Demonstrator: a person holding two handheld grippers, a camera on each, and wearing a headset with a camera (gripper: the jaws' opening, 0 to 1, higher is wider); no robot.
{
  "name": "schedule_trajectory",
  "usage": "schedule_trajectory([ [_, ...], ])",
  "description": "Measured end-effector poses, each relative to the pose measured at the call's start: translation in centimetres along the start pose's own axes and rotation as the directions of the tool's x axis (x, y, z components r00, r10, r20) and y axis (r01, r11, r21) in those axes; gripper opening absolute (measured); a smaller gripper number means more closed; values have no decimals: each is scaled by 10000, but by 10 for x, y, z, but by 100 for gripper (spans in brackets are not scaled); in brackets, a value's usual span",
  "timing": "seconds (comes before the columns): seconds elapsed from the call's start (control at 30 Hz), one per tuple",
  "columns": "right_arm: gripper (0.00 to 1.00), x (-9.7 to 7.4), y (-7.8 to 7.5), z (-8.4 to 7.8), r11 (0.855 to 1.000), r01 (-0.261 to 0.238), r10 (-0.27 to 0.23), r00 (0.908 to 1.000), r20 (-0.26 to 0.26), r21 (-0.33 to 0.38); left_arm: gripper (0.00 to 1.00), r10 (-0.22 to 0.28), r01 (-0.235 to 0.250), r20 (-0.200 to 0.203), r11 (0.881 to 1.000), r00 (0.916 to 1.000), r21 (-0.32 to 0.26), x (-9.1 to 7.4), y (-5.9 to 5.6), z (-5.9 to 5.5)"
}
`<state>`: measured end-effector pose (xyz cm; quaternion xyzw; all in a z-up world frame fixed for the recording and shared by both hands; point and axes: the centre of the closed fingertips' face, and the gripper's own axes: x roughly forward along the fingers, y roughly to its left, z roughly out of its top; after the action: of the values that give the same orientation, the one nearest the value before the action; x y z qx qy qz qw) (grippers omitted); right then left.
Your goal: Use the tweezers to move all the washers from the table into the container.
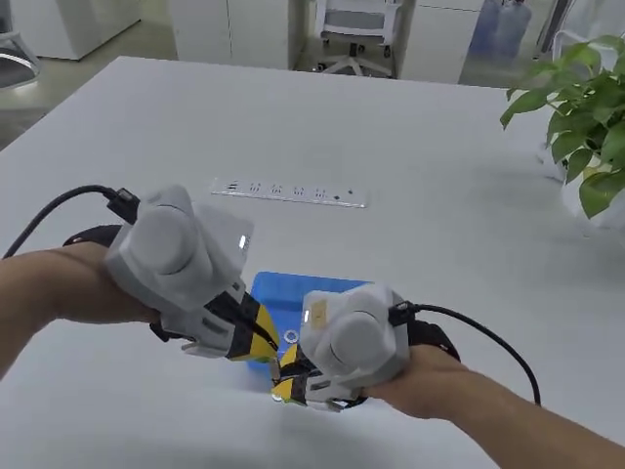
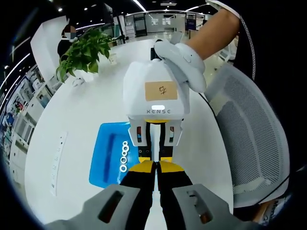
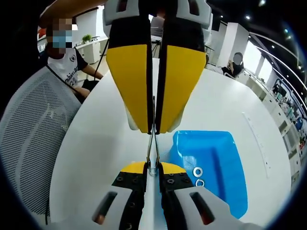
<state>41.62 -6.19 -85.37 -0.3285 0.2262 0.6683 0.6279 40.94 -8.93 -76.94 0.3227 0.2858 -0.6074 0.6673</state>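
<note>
My two grippers face each other tip to tip over the near edge of a blue tray (image 1: pixel 322 290). Thin silver tweezers (image 3: pixel 153 148) run between them. My right gripper (image 3: pixel 152 168) is shut on their lower end. My left gripper (image 3: pixel 153 130) comes in from above with its yellow jaws shut on their upper end. In the left gripper view my left gripper (image 2: pixel 156 166) meets the right gripper's white body (image 2: pixel 156 93) head on. Several washers (image 2: pixel 124 156) lie in a row inside the tray; two washers (image 3: pixel 198 176) show beside my right jaws, and one washer (image 1: pixel 290 337) lies near the tips.
A white power strip (image 1: pixel 289 192) lies on the white table beyond the tray. A potted plant (image 1: pixel 586 107) stands at the far right edge. A mesh chair (image 2: pixel 254 139) stands behind the person. An office chair (image 1: pixel 356 34) stands past the table's far side.
</note>
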Motion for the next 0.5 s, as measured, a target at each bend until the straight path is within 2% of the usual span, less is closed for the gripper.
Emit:
schedule_trajectory([
  [0.5,12,9,4,-7,9998,-164,164,9999,-11,123,5,-239,237,-76,9996,9997,-167,9,-2,-10],
])
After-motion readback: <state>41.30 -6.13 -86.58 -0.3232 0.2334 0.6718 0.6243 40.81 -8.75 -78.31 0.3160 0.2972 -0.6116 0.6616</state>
